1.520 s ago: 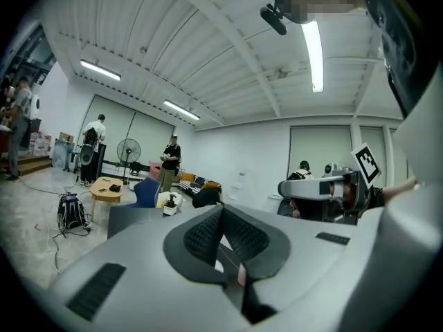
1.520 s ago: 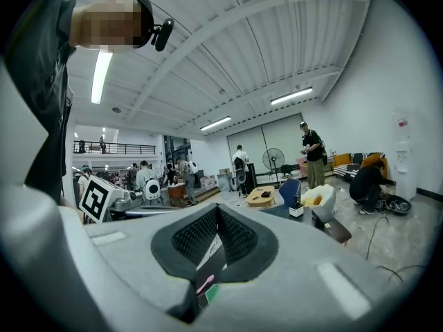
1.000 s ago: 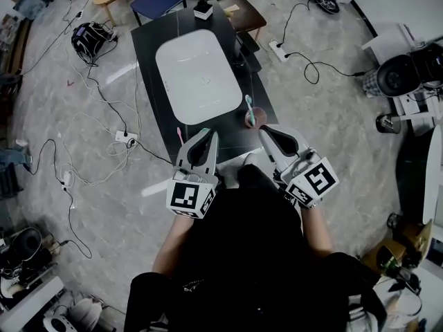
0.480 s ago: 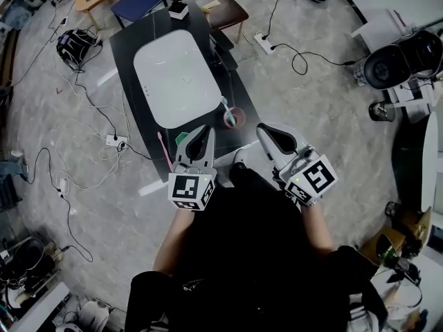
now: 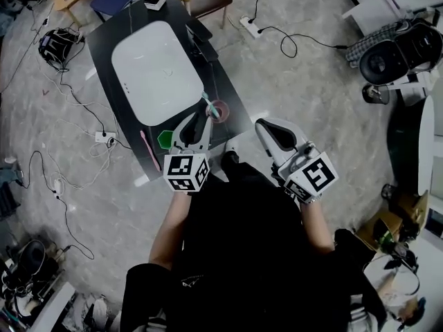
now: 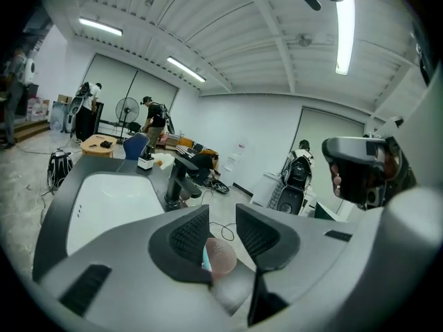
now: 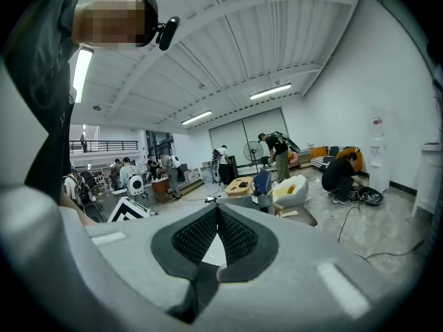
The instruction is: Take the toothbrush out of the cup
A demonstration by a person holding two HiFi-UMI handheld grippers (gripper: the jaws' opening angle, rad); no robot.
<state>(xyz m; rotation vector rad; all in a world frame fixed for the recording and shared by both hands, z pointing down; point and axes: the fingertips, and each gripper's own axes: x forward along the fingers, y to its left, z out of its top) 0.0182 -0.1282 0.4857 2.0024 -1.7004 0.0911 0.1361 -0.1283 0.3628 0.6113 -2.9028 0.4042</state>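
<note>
The pink cup (image 5: 219,109) stands near the front right corner of the black worktop (image 5: 133,133), just beside the white sink (image 5: 158,71). The toothbrush (image 5: 208,102) is in the cup, its pale teal end sticking up and leaning toward the sink.

The left tongs (image 5: 199,121) reach over the front edge of the worktop with their tips right at the cup. In the left gripper view the left tongs (image 6: 223,220) stand apart, and the cup (image 6: 220,258) shows low in the gap between the two pads, with a sliver of the toothbrush (image 6: 206,258) at its left side. The left pad covers part of the cup, and I cannot tell whether either pad touches it.

The right tongs (image 5: 266,126) hang off the right side of the worktop, over the floor, apart from the cup. In the right gripper view the right tongs (image 7: 218,213) are together at the tips, with nothing between them.

A second, pink toothbrush (image 5: 145,151) lies flat near the front left edge of the worktop, and a green thing (image 5: 165,140) lies just beside the left tongs. A dark tap (image 5: 201,37) stands at the sink's right side; the left gripper view shows the tap (image 6: 176,182) beyond the sink (image 6: 111,192).
</note>
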